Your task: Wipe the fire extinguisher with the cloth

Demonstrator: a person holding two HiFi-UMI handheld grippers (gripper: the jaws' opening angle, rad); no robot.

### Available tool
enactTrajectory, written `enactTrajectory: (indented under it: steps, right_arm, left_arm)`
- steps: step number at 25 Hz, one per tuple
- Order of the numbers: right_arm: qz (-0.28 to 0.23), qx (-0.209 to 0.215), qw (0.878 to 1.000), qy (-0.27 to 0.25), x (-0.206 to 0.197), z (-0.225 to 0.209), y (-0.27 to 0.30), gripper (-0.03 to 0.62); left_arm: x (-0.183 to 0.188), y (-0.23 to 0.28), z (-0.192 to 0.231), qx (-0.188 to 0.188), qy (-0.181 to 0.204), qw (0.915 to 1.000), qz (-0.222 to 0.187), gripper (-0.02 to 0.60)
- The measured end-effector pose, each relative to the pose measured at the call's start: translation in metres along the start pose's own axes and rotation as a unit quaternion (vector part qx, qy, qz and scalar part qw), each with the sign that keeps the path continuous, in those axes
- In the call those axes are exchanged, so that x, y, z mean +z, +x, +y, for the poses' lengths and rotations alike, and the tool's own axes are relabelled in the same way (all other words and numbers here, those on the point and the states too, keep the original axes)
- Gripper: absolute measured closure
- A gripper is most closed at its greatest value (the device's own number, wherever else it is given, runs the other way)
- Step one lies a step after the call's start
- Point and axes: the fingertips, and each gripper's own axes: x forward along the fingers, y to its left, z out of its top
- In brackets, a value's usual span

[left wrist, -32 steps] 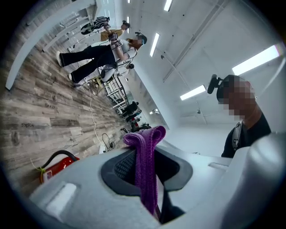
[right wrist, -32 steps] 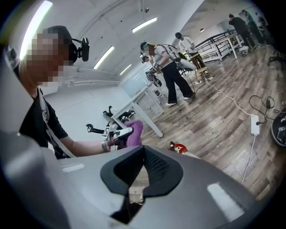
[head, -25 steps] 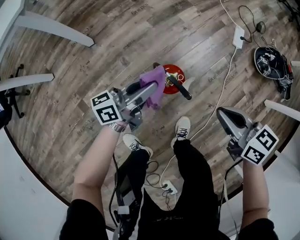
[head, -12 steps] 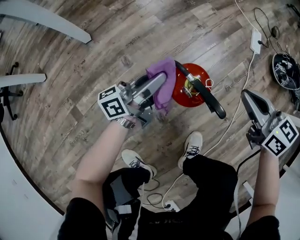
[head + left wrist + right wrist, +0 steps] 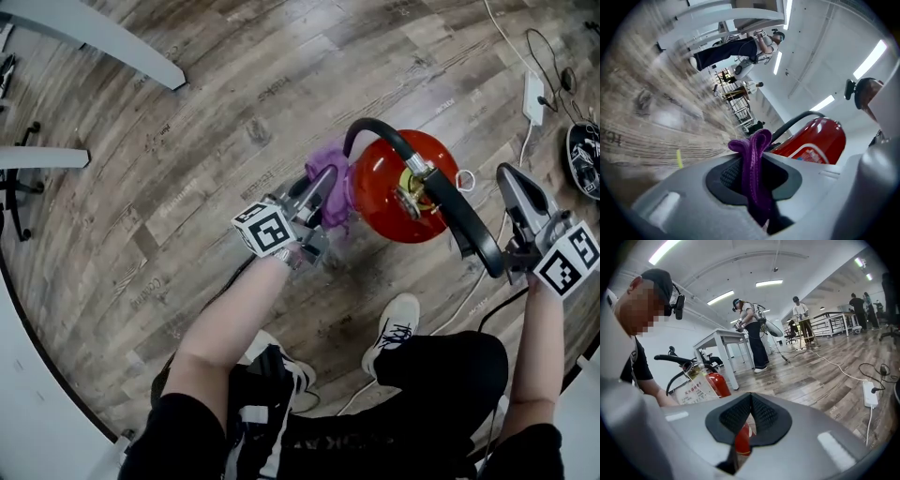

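Both grippers lower than second ago. Left gripper [image 5: 328, 178] clenched on purple cloth [image 5: 337, 206]; fire extinguisher [image 5: 380, 192] now just beyond its tips, contact unclear. Right gripper [image 5: 514, 180] closed, empty, beside black hose [image 5: 469, 225]. Wiping looks imminent.

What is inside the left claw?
A purple cloth, pinched between the left claw's black pads. A folded loop pokes out the front. How far it reaches back inside is covered by the claw's grey body.
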Motion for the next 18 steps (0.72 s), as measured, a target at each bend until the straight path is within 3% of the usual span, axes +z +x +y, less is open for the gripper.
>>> enactTrajectory:
  steps: [4,6,9,13,18]
  right_arm:
    - [-0.005,-0.017,1.000,0.013,-0.016,-0.011,0.007,0.591]
    - [-0.004,-0.016,1.000,0.011,-0.020,-0.011,0.009,0.591]
    - [-0.004,-0.019,1.000,0.012,-0.024,-0.011,0.005,0.591]
    - [-0.009,-0.021,1.000,0.013,-0.025,-0.007,0.001,0.591]
    - [-0.026,-0.025,0.999,0.015,-0.022,-0.011,-0.004,0.591]
  left_arm:
    - [-0.052,-0.014,0.079,0.119,-0.014,0.9927,0.014,0.511]
    - [-0.073,-0.020,0.104,0.145,-0.050,0.9880,0.017,0.508]
    - [-0.080,-0.018,0.112,0.137,-0.082,0.9872,0.004,0.506]
    - [-0.075,-0.017,0.102,0.119,-0.105,0.9871,0.019,0.508]
    - [-0.043,-0.013,0.032,0.039,-0.101,0.9913,0.075,0.508]
